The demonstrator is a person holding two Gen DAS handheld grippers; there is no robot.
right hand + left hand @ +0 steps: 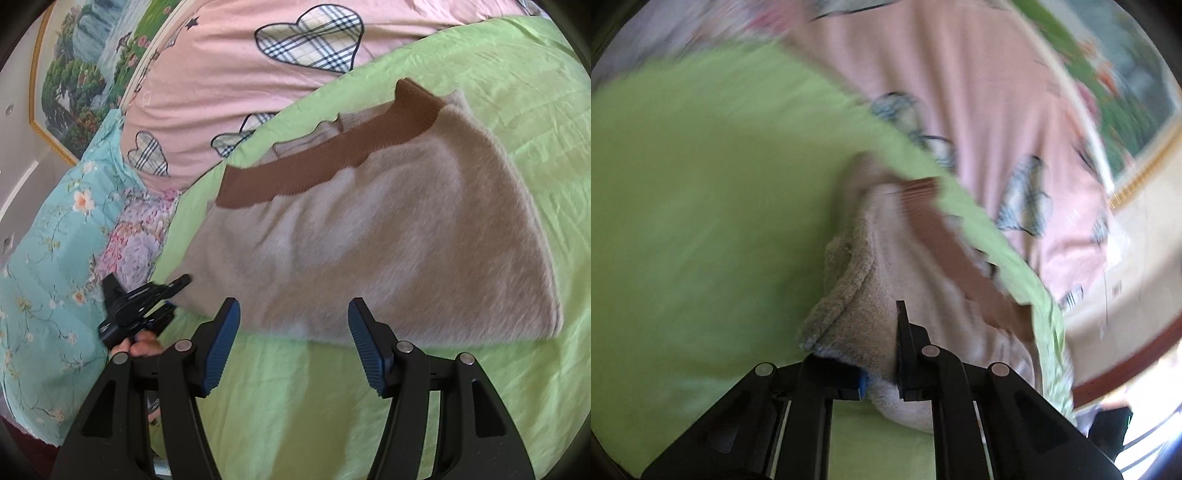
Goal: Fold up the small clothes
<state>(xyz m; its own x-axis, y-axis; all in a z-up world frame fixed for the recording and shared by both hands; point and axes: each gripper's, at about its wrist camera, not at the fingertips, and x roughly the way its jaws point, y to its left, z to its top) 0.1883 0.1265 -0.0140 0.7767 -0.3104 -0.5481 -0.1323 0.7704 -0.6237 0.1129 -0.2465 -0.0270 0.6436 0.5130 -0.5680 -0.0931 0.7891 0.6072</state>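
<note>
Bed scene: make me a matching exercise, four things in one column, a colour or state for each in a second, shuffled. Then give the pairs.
1. sweater
2. sheet
3. left gripper
4. right gripper

A. open, nothing between the pads
B. beige with a brown band
C. light green
D. shut on a fold of fabric

Pairs: 1-B, 2-C, 3-D, 4-A
</note>
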